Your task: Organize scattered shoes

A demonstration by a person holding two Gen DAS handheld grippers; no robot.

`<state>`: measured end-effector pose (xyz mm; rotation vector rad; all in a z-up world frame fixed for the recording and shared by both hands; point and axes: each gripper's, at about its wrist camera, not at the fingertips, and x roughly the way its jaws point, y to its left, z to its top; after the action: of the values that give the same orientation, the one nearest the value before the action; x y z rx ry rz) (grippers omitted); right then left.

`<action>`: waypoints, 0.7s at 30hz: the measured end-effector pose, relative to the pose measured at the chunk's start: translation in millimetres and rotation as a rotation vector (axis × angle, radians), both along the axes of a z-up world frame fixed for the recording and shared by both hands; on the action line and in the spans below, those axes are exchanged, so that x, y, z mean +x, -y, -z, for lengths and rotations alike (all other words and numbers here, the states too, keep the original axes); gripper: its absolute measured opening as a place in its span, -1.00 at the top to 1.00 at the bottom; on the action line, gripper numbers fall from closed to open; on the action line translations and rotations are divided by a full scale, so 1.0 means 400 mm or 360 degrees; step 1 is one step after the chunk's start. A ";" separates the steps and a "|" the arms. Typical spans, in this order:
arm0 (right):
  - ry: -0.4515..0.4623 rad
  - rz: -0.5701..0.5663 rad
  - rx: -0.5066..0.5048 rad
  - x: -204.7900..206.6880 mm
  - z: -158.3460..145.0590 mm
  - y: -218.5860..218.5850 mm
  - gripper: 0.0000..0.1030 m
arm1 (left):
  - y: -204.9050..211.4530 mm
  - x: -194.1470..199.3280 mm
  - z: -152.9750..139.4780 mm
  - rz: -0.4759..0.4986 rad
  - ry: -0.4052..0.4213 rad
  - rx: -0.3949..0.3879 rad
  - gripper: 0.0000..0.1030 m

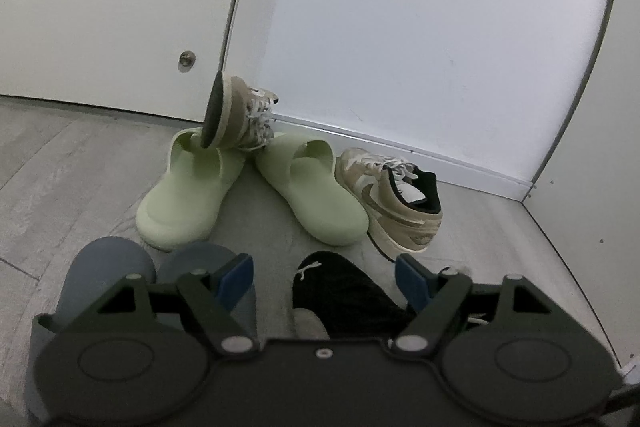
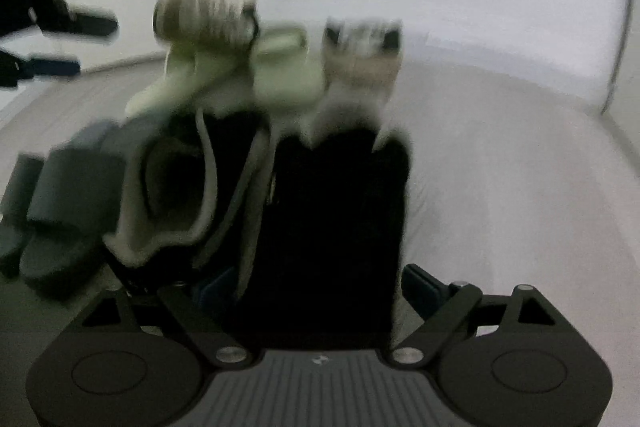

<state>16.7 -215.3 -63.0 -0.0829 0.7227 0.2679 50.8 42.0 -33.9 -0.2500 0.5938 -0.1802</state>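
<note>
Finds the shoes loose on the grey floor (image 1: 60, 167), in no row. Takes the two pale green slides as the reference: first green slide (image 1: 180, 195) and second green slide (image 1: 312, 195), side by side, far ends close together, near ends spread apart.

Records one tan sneaker (image 1: 236, 115) propped on end upon the far ends of the green slides, dark sole turned toward the door side. Records a second tan sneaker (image 1: 396, 203) upright on its sole, just beside the second green slide, on the side away from the door.

Notes a grey-blue slide (image 1: 108, 267) and a second grey-blue slide (image 1: 200, 263) in front of the first green slide, close together and partly hidden. Notes a black shoe with white logo (image 1: 344, 291) in front of the second green slide.

Finds the left gripper (image 1: 324, 277) in front of the green slides, jaws wide apart, blue pads bare, nothing gripped.

Finds the right wrist view heavily smeared. Makes out the right gripper (image 2: 316, 283) on the near side of the green slides, jaws set wide with a black shoe (image 2: 340, 207) between them. Cannot tell through the blur whether the pads press on it. Makes out a lined black shoe (image 2: 180, 187) just beside it.

Records, beyond the green slides, a white wall (image 1: 420, 27) with baseboard (image 1: 400, 147), and a white door (image 1: 100, 7) on the first slide's side.
</note>
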 end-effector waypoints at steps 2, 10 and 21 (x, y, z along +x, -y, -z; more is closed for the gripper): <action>0.0039 -0.0035 0.0061 -0.015 -0.026 -0.006 -0.58 | -0.004 0.002 0.006 -0.0011 -0.0021 -0.0025 -0.53; -0.0071 -0.0146 0.0214 -0.042 -0.045 -0.037 0.28 | -0.004 -0.010 -0.003 0.0007 -0.0001 0.0005 -0.54; -0.0093 -0.0217 0.0218 0.083 -0.023 -0.095 0.24 | -0.007 -0.003 0.007 0.0004 -0.0050 -0.0047 -0.54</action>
<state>49.8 -177.2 -53.9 0.0063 0.7558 0.4510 49.5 44.6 -36.7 -0.2810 0.6230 -0.1881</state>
